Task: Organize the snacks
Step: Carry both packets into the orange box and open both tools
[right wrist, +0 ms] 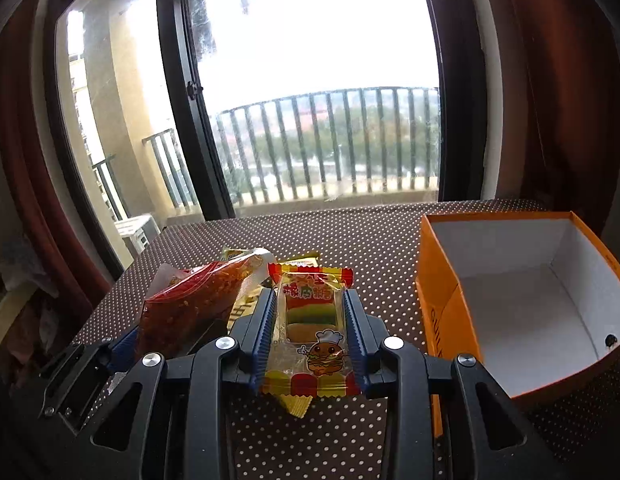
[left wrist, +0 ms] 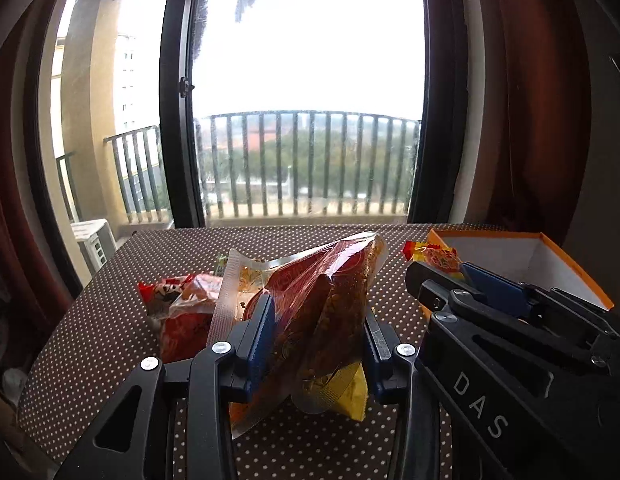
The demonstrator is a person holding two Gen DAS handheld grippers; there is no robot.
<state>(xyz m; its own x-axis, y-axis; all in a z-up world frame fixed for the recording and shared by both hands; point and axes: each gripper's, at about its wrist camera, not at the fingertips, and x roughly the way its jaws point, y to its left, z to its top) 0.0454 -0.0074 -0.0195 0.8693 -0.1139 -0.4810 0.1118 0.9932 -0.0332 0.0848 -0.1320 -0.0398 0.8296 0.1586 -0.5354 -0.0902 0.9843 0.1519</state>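
Clear red-tinted plastic bag of spicy snack (left wrist: pixel 318 312) pinched between left tool (left wrist: pixel 316 344) pads above brown polka-dot counter (left wrist: pixel 109 312), small yellow-red burger gummy packet (right wrist: pixel 310 332) clamped in right tool (right wrist: pixel 310 344), one open orange cardboard box (right wrist: pixel 442 280) near counter's right edge, more packets behind.

Bright daylight comes through a black-framed balcony window (left wrist: pixel 301 92) with railing (left wrist: pixel 310 160), dark red curtains (left wrist: pixel 530 92) beside, behind the brown polka-dot worktop (left wrist: pixel 101 320).

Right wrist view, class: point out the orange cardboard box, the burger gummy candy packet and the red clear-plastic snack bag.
Orange cardboard box (right wrist: pixel 442 276), right wrist view, left outer wall.
Burger gummy candy packet (right wrist: pixel 310 320), right wrist view, clear middle window.
Red clear-plastic snack bag (right wrist: pixel 181 312), right wrist view, bulging middle.
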